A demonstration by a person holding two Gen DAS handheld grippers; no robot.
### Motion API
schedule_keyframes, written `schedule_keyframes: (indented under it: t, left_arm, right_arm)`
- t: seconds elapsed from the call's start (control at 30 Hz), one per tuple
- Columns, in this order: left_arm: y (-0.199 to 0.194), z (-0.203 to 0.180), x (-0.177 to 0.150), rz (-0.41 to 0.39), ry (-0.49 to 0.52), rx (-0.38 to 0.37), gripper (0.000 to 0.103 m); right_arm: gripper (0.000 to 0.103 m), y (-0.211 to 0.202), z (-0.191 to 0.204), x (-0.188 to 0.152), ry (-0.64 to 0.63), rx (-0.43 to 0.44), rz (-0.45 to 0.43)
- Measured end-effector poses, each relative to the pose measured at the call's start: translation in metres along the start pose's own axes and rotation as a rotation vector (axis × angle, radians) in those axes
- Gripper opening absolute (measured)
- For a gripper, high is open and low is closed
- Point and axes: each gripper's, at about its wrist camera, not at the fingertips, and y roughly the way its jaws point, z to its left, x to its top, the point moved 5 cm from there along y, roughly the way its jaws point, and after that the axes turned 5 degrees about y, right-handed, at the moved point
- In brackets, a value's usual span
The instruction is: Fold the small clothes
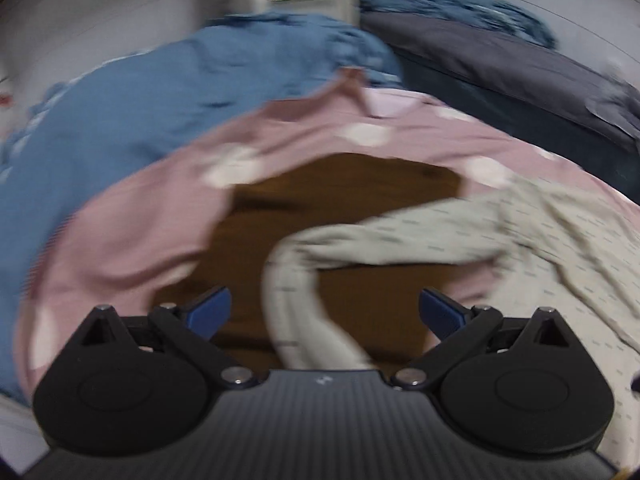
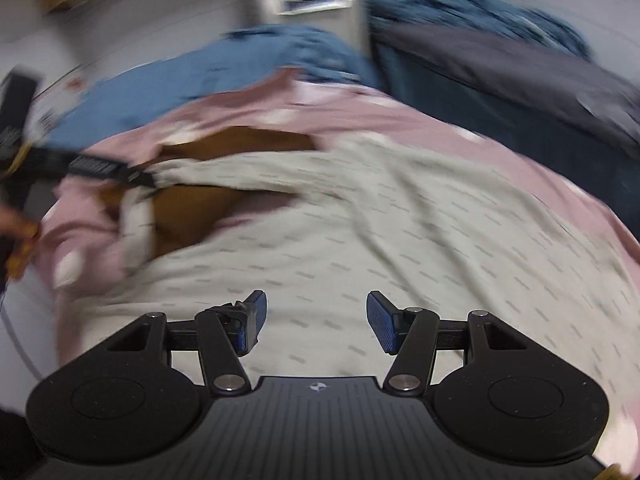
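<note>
The left gripper (image 1: 325, 312) and right gripper (image 2: 316, 322) both hang with jaws apart, empty. The cream garment (image 2: 360, 232) lies rumpled on the pink cloth (image 1: 132, 232); its sleeve (image 1: 288, 300) trails toward six o'clock. Best flatten it before creasing.

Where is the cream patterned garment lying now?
The cream garment fills the centre of the right wrist view, lying on the pink dotted cloth. In the left wrist view, it lies at the right, one sleeve reaching onto the brown table.
</note>
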Motion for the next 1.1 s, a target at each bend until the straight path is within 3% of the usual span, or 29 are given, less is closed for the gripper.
schedule_keyframes:
  t: [0.1, 0.23, 0.3, 0.43, 0.53, 0.73, 0.8, 0.83, 0.87, 0.97, 1.1]
  left_arm:
    - [0.002, 0.051, -0.001, 0.021, -0.077, 0.097, 0.102]
    - [0.003, 0.077, -0.012, 0.038, -0.142, 0.103, 0.102]
    - [0.005, 0.075, -0.017, 0.046, -0.134, 0.086, 0.102]
    - [0.012, 0.063, -0.029, 0.057, -0.127, 0.072, 0.102]
    - [0.015, 0.065, -0.031, 0.060, -0.147, 0.082, 0.102]
    - [0.021, 0.087, -0.028, 0.063, -0.216, 0.081, 0.102]
    - [0.023, 0.091, -0.028, 0.070, -0.221, 0.084, 0.102]
    - [0.024, 0.091, -0.028, 0.076, -0.218, 0.086, 0.102]
    - [0.024, 0.091, -0.028, 0.079, -0.216, 0.088, 0.102]
    - [0.024, 0.089, -0.029, 0.081, -0.212, 0.081, 0.102]
    - [0.022, 0.086, -0.030, 0.078, -0.210, 0.079, 0.102]
  right_arm:
    - [0.092, 0.016, 0.072, 0.009, -0.261, 0.128, -0.019]
    - [0.082, 0.041, 0.153, 0.004, -0.587, 0.226, -0.016]
    - [0.071, 0.056, 0.178, 0.000, -0.688, 0.238, 0.000]
    - [0.070, 0.087, 0.204, -0.006, -0.808, 0.183, 0.029]
    - [0.062, 0.112, 0.210, -0.003, -0.791, 0.114, 0.079]
    - [0.061, 0.136, 0.214, -0.014, -0.830, 0.068, 0.148]
    - [0.046, 0.134, 0.216, -0.014, -0.823, 0.075, 0.150]
    - [0.026, 0.133, 0.217, -0.014, -0.825, 0.073, 0.153]
    - [0.015, 0.133, 0.217, -0.014, -0.820, 0.071, 0.160]
    - [0.002, 0.129, 0.213, -0.002, -0.713, 0.121, 0.174]
    - [0.002, 0.110, 0.201, 0.021, -0.488, 0.231, 0.198]
